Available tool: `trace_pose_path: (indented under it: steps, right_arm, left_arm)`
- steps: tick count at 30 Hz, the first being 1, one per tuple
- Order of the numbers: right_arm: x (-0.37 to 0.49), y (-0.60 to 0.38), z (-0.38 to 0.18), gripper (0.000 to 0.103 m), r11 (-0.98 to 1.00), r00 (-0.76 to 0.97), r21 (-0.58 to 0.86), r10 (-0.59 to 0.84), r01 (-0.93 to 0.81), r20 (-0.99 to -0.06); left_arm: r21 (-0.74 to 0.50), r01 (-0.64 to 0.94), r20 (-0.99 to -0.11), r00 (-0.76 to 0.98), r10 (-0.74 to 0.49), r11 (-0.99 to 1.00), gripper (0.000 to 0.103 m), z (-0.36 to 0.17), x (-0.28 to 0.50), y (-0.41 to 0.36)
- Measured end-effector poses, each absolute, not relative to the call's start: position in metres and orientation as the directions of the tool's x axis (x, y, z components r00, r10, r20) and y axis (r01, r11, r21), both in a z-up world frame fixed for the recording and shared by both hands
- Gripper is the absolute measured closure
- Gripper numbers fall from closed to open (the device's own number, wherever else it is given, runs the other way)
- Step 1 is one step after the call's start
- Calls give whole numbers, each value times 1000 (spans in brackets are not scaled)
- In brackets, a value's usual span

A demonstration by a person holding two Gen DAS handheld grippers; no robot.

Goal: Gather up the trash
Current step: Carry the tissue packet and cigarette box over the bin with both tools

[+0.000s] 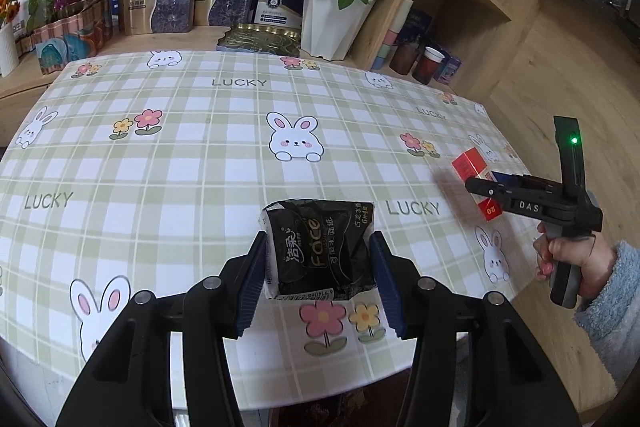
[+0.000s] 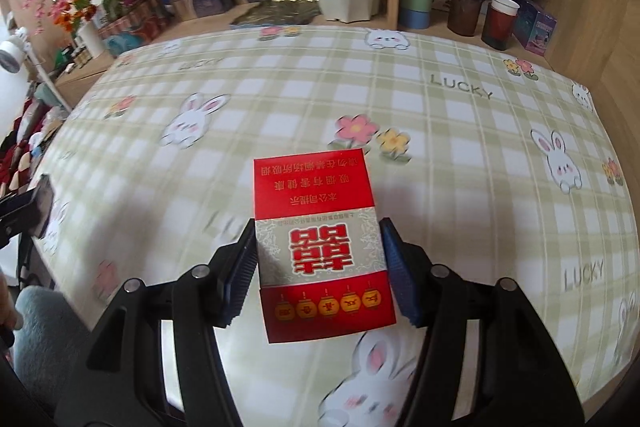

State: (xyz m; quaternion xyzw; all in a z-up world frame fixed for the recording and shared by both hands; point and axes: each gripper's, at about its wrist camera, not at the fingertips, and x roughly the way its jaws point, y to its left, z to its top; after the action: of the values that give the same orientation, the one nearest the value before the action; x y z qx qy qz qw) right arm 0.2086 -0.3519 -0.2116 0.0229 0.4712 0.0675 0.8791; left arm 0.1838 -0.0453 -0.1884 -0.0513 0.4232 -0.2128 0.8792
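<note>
A black tissue pack (image 1: pixel 320 247) with white "Face" lettering sits between the pads of my left gripper (image 1: pixel 319 259), which is shut on it near the table's front edge. A red cigarette box (image 2: pixel 320 243) with silver band and lantern pictures sits between the pads of my right gripper (image 2: pixel 320 251), which is shut on it just above the tablecloth. In the left wrist view the right gripper (image 1: pixel 486 185) shows at the right, holding the red box (image 1: pixel 474 173) above the table's right edge.
The table has a green checked cloth (image 1: pixel 200 147) with rabbits and "LUCKY". Behind it stand boxes (image 1: pixel 172 3), a white pot of red roses (image 1: pixel 332 19), a gold tray (image 1: pixel 260 37), and a wooden shelf (image 2: pixel 480 7) with stacked cups and jars.
</note>
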Motion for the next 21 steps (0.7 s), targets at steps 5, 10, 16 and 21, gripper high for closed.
trace_pose_path:
  steps: [5, 10, 16, 21]
  right_arm:
    - [153, -328, -204, 43, 981, 564, 159, 193, -110, -803]
    - [96, -302, -207, 43, 966, 557, 221, 258, -133, -790]
    - [36, -272, -226, 43, 943, 514, 290, 331, -161, -792]
    - [12, -248, -256, 43, 928, 433, 332, 374, -172, -820]
  left_arm:
    - [-267, 365, -719, 541, -436, 892, 53, -182, 152, -39]
    - [-262, 393, -713, 537, -452, 881, 53, -175, 120, -31]
    - [-265, 424, -700, 533, -475, 866, 53, -172, 81, -22]
    - [-263, 426, -710, 523, -473, 866, 53, -178, 63, -16]
